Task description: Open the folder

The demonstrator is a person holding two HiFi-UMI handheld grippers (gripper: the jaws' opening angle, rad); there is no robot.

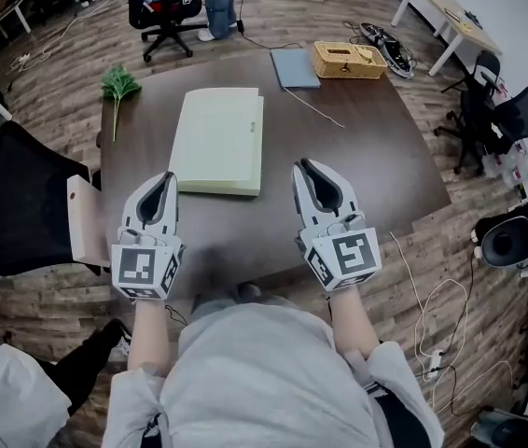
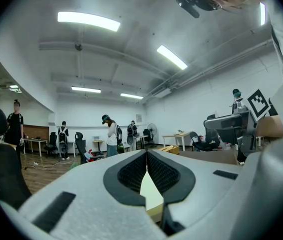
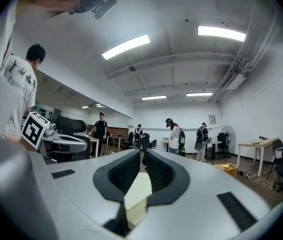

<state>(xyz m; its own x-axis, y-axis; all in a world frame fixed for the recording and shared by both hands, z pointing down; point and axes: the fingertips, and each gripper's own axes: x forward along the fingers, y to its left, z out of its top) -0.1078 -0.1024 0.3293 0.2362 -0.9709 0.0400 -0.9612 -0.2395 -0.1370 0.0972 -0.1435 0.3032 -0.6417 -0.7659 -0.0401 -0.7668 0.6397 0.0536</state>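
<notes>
The pale green folder [image 1: 217,140] lies closed in the middle of the brown bench [image 1: 376,157]. The left tongs [image 1: 166,177] are by its near left corner, tips together, empty. The right tongs [image 1: 303,166] are by its near right corner, a crack apart, empty.

Beyond the table [image 1: 376,157], a standing person [image 1: 219,3] is cut off above the legs. My body [image 1: 264,371] hides the table's near edge. Each gripper view shows only a sliver of the folder [image 2: 149,191].
</notes>
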